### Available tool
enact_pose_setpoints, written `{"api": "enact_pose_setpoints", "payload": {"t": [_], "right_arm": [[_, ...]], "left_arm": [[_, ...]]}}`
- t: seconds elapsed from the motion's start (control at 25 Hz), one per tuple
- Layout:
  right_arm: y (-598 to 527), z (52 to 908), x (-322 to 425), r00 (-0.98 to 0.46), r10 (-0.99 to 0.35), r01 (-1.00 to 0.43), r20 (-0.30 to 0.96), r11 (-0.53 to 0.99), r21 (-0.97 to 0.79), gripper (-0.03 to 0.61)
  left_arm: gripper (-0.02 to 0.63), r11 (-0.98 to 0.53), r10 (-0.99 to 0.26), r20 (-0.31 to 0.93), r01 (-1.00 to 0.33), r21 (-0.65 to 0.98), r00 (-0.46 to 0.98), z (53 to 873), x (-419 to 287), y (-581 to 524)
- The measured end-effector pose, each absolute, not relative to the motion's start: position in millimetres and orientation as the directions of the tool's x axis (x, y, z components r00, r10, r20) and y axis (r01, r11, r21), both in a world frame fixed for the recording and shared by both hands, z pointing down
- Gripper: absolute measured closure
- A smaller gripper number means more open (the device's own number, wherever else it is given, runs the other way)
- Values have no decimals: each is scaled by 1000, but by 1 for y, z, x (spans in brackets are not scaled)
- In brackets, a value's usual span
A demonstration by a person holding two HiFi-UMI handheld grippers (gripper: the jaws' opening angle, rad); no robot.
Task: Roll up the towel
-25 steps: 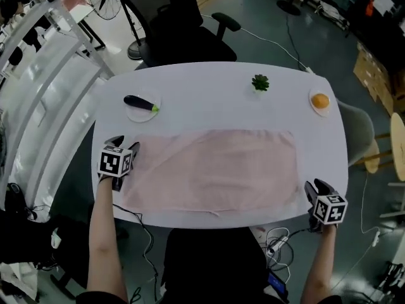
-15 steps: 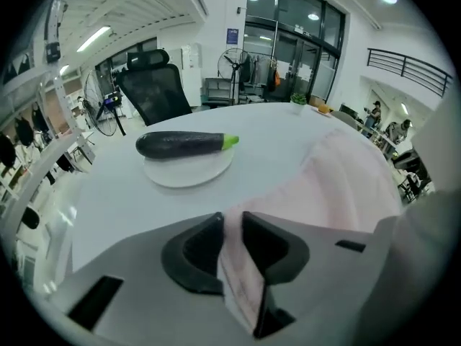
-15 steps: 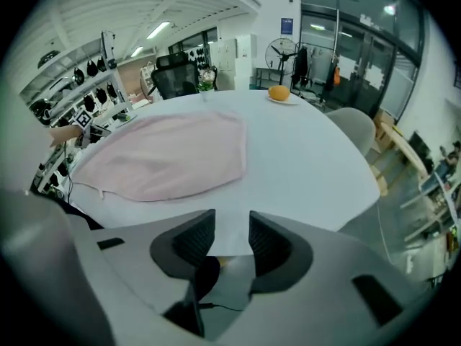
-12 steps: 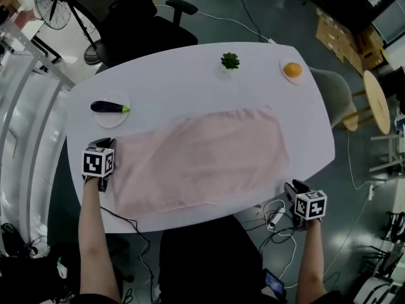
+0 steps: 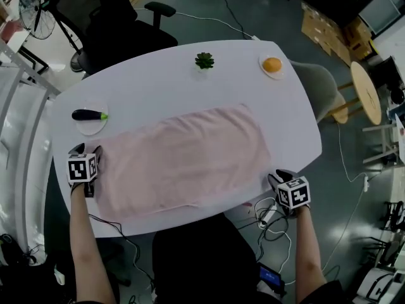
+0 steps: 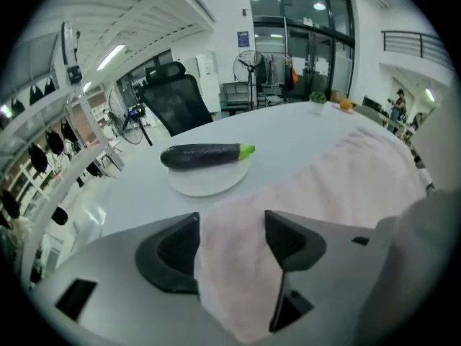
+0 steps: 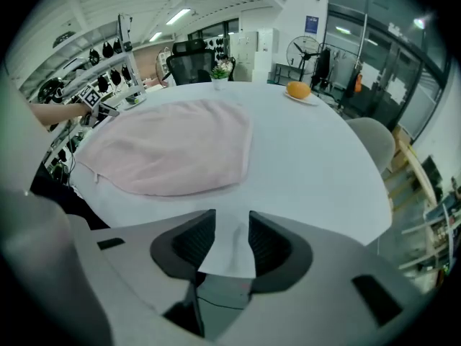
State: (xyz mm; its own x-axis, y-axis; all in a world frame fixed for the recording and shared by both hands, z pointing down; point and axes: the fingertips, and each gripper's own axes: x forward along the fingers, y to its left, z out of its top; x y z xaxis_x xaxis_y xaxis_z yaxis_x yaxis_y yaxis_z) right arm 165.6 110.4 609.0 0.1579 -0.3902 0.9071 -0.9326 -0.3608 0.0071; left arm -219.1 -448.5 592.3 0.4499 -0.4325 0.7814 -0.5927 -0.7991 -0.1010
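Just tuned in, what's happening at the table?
A person with a gripper in each hand is setting up to roll the pink towel, which lies flat on the white table. The left gripper is at its left end, jaws just opening with the edge between them. The right gripper hangs off the table's near edge, jaws just narrowed, empty.

Lighting: bright, even, indoor, from ceiling strip lights [image 6: 119, 55] above the table [image 5: 190, 81]. Glare: white tabletop pale; washed-out patch left of the table. Shadows: faint. Distortion: strong fisheye bending, black corners in both gripper views. Focus: towel [image 5: 183, 157] sharp from overhead, soft nearest the left gripper view's lens.
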Motion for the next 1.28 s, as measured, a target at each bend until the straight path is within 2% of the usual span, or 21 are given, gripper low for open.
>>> {"api": "enact_pose_setpoints", "payload": {"t": [0.04, 0.2, 0.24, 0.32, 0.52, 0.64, 0.8, 0.88, 1.04, 1.12, 1.28], "right_arm": [[106, 610, 169, 151, -400, -937, 904, -349, 2, 422], [81, 614, 180, 100, -448, -961, 888, -276, -31, 411], [74, 612, 179, 75, -462, -967, 884, -250, -49, 432], [55, 604, 172, 15, -499, -977, 866, -193, -94, 554], [-14, 587, 158, -83, -568, -982, 818, -93, -165, 569], [-62, 577, 155, -83, -588, -991, 805, -34, -127, 542], [-87, 567, 148, -87, -605, -995, 791, 17, -96, 431], [-70, 564, 154, -71, -603, -996, 795, -5, -93, 400], [-10, 568, 176, -34, -584, -988, 811, -104, -116, 388], [15, 577, 183, -33, -569, -982, 821, -133, -132, 393], [25, 589, 175, -90, -565, -981, 820, -90, -169, 414]], "left_arm": [[293, -797, -427, 774, -599, -79, 467, 585, -219, -442], [291, -819, -438, 741, -566, -95, 510, 552, -216, -407], [291, -831, -428, 737, -548, -94, 523, 546, -213, -393], [291, -856, -401, 734, -510, -86, 549, 540, -204, -363], [291, -882, -338, 707, -471, -8, 621, 538, -170, -294], [291, -893, -296, 695, -449, 43, 655, 542, -146, -256], [291, -888, -266, 685, -449, 99, 678, 548, -138, -232], [291, -873, -272, 685, -472, 119, 676, 551, -144, -228], [302, -844, -284, 675, -511, 160, 681, 553, -159, -220], [334, -844, -270, 675, -506, 178, 687, 554, -161, -210], [337, -865, -229, 686, -468, 183, 690, 560, -151, -185]]}}
